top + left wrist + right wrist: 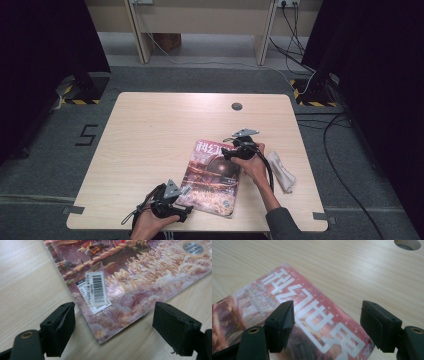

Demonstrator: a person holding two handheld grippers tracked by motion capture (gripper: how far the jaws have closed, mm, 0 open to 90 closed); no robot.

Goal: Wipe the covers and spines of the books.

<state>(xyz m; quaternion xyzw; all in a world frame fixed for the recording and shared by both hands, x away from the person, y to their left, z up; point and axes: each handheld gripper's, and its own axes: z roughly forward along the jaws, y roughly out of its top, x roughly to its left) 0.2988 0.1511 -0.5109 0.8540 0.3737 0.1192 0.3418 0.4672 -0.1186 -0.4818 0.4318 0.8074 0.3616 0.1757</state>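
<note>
**Two hand-held grippers close in on a magazine from opposite corners**

A light wooden table (150, 130) fills the middle of the high view, set on grey carpet with black curtains to either side. At the lower left of the frame, the left gripper (181, 199) sits in the person's left hand (150, 224) at the table's near edge, just beside the lower left corner of the magazine (212, 177). In the left gripper view its jaws stand wide open and empty, straddling that corner, where a white barcode label (97, 288) lies near the spine edge. The magazine lies flat on the table, right of centre in the high view, tilted slightly, its cover a mass of red and brown artwork. At its upper right corner the right gripper (227, 151) hangs over the title, held by the person's right hand (255, 167); a grey sleeve (282, 222) shows at the bottom edge. In the right gripper view the jaws gape wide with nothing between them, framing large white characters (312, 317) on a red band. Farther right, a crumpled white cloth (281, 172) lies near the table's right edge, beside the right hand. A round cable hole (236, 106) marks the far side of the table.
</note>
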